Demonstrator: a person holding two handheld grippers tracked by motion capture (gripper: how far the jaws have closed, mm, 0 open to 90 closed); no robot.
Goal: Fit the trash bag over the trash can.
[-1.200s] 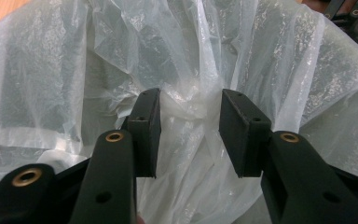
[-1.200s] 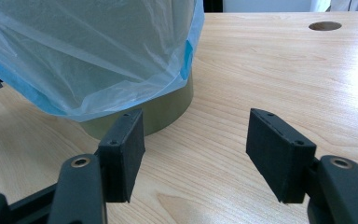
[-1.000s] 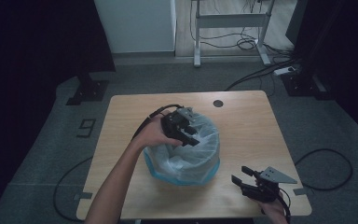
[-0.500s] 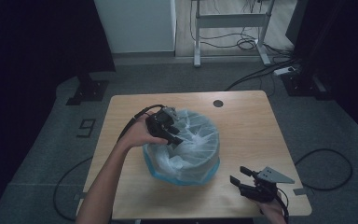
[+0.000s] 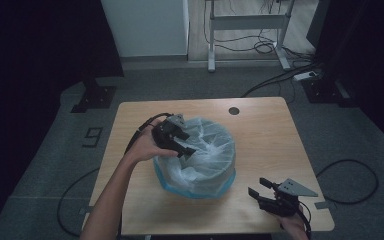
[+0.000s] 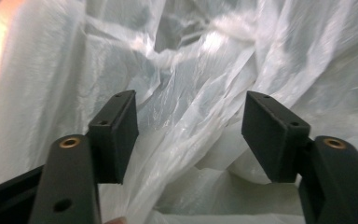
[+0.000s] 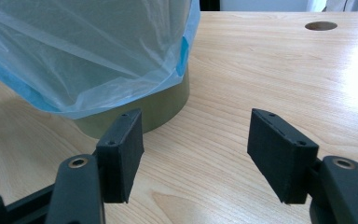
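I have a round bin (image 5: 197, 186) standing upright on the table (image 5: 265, 130), its axis vertical and its mouth facing up; it is about as wide as it is tall, so no level direction marks it. A thin clear bag (image 5: 205, 150) lines it and folds down over the rim, its blue-tinted edge hanging partway down the outside wall. The bin sits at the middle of the table, well toward me from the round cable hole (image 5: 234, 110).

My left tool (image 5: 179, 145) hovers over the bin's left rim, pointing down and inward at the crumpled plastic. Its jaws have just been opening and now stand spread; in the left gripper view folds of bag lie between the pads (image 6: 116, 130) and behind them, but the pads press on nothing. My right tool (image 5: 261, 188) rests low to the right of the bin, near the table's near edge, jaws spread and empty, aimed at the bin's foot.

The bag hides the bin's inside and most of its wall; an olive band (image 7: 158, 109) shows at the base. What lies at the bottom I cannot make out.
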